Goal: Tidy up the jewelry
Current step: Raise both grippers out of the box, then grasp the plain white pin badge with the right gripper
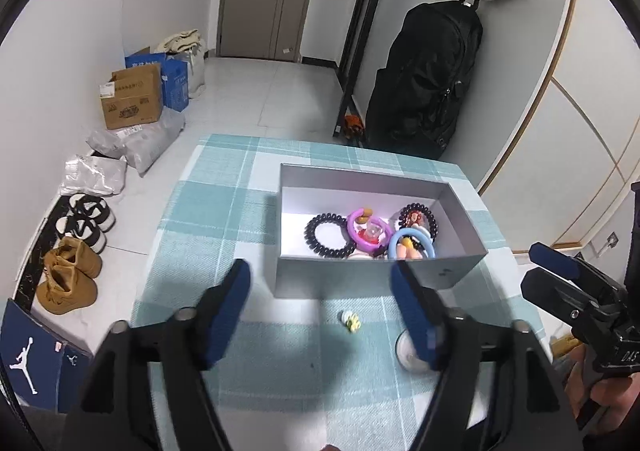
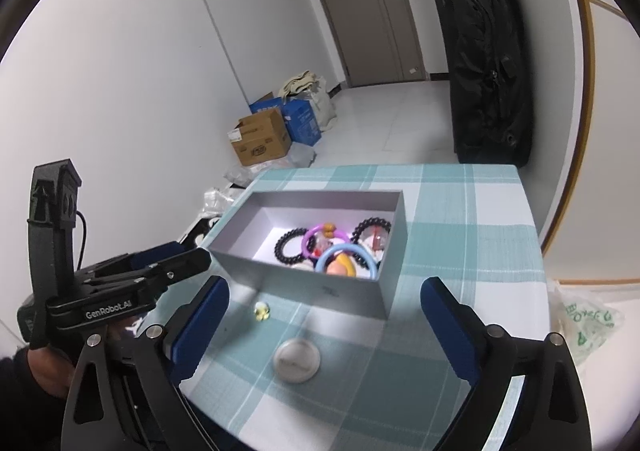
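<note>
A grey open box stands on the teal checked tablecloth. Inside lie black coil hair ties, a purple ring and a blue ring. A small yellow-white trinket and a round white disc lie on the cloth in front of the box. My left gripper is open and empty above the trinket. My right gripper is open and empty above the disc.
Cardboard boxes, grey parcels and shoes sit on the floor to the left. A black bag hangs behind the table. A green-printed plastic bag lies right of the table.
</note>
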`<state>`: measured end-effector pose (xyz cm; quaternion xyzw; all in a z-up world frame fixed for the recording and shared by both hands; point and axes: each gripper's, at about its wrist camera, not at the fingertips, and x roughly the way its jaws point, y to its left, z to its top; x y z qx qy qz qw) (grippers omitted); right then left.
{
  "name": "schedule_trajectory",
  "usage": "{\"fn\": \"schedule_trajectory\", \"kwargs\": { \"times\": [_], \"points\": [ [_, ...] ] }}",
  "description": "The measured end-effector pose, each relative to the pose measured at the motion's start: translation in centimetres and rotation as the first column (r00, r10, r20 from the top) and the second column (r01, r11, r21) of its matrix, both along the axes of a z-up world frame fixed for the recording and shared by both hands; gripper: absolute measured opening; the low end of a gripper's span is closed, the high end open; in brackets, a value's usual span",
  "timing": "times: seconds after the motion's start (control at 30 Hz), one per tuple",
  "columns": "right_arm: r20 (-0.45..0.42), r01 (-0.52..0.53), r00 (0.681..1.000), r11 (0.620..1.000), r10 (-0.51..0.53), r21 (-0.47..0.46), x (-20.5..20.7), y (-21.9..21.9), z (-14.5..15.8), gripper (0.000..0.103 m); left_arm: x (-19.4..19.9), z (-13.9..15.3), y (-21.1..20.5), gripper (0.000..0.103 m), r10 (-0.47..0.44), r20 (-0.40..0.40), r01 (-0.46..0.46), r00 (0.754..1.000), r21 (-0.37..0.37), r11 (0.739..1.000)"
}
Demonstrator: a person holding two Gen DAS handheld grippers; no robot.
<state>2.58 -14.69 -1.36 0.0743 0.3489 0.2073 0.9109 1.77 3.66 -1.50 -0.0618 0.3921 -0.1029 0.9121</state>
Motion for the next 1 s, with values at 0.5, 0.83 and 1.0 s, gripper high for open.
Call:
{"fn": "schedule_trajectory", "kwargs": {
  "times": [0.5,0.83,1.0],
  "points": [
    [-0.054,-0.008,0.999,0.999,0.006,-0.047,-1.3,0.6,-2.2,0.101,-2.0,-1.5,0.1,0.073,0.029,-0.05,-0.026,0.998,0.052,0.998],
    [-0.123,-0.08,0.99,0.992,0.068,-0.094,-1.5,2.6,-4.1,0.101,-2.3,-1.6,0.4,0.073,0.04,-0.054,-0.036,0.998,0.064,0.997],
    [-0.156,-0.116,0.983,0.982,0.092,-0.15,-1.4,4.0,-5.3,0.1,-2.2,-1.7,1.0,0.073,0.05,-0.057,-0.047,0.997,0.054,0.997]
  ]
}}
